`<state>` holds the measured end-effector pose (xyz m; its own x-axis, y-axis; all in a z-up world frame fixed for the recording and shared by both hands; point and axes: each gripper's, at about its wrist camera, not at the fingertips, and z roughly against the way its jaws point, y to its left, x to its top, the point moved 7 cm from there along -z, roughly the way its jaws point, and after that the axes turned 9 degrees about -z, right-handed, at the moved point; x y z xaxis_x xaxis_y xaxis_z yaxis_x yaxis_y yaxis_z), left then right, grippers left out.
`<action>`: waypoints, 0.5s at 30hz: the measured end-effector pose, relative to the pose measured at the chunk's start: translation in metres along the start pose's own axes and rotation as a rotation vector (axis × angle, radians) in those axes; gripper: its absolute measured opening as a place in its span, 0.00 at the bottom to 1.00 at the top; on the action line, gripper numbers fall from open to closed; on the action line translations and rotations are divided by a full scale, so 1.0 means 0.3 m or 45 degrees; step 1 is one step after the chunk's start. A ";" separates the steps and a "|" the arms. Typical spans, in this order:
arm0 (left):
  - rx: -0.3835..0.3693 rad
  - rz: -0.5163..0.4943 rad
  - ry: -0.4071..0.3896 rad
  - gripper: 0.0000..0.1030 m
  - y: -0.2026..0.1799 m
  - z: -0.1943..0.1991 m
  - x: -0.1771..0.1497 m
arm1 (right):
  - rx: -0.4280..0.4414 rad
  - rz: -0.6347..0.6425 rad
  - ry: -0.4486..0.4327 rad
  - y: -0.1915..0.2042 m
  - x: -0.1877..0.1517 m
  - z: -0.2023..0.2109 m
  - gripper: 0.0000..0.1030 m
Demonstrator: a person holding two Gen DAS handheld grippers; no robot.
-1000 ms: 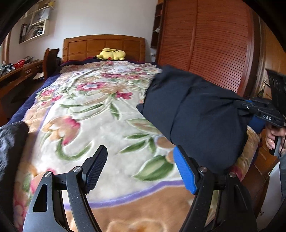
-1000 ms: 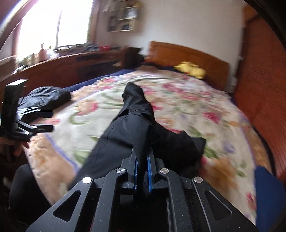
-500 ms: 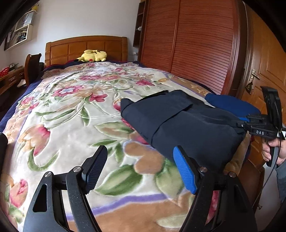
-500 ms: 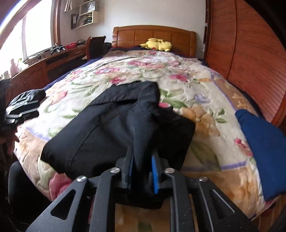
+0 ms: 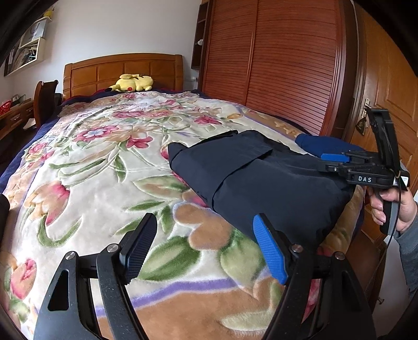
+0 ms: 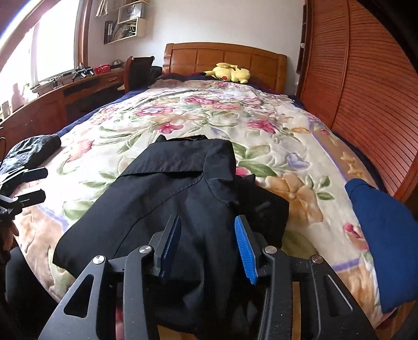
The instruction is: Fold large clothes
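Nearest in the right wrist view, the right gripper (image 6: pixel 207 245) is seen with its jaws partly apart, having just been opening; the folded dark navy fabric garment (image 6: pixel 177 198) lies between the blue ribbed pads (image 6: pixel 245 251), which no longer press on it. The garment is spread on the foot end of the floral plush blanket (image 6: pixel 261 125) covering the bed. The left gripper (image 5: pixel 203 245) is held wide open over bare blanket, with nothing between its fingers. Beside the garment, at the right edge of the bed, a folded bright blue cloth (image 6: pixel 386 235) is laid; a crumpled black garment (image 6: pixel 31 149) is found at the opposite edge. In the left wrist view, white letters reading "DAS" (image 5: pixel 365 179) are carried on the right gripper's body, gripped by a hand (image 5: pixel 394 206). Farther off, a yellow plush toy (image 6: pixel 231 72) rests against the wooden headboard (image 6: pixel 224 60). On the desk, a small red basket (image 6: pixel 102 69) is seen, its contents possibly too small to be told. Wall shelves (image 6: pixel 125 23) are filled with books or papers
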<state>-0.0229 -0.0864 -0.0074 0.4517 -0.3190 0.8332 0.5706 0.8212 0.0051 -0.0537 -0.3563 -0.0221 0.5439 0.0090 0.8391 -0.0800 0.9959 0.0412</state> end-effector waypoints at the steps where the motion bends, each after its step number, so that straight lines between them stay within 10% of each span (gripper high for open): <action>1: 0.003 -0.006 0.000 0.75 -0.004 0.000 -0.001 | -0.006 -0.001 0.001 0.001 0.003 0.005 0.43; 15: 0.012 -0.020 -0.018 0.75 -0.017 0.019 0.004 | -0.157 -0.058 0.054 -0.127 -0.077 0.056 0.57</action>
<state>-0.0292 -0.0885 -0.0033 0.4331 -0.3252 0.8407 0.5711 0.8205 0.0232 -0.0772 -0.3959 -0.0341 0.5795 -0.0351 0.8142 0.0473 0.9988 0.0094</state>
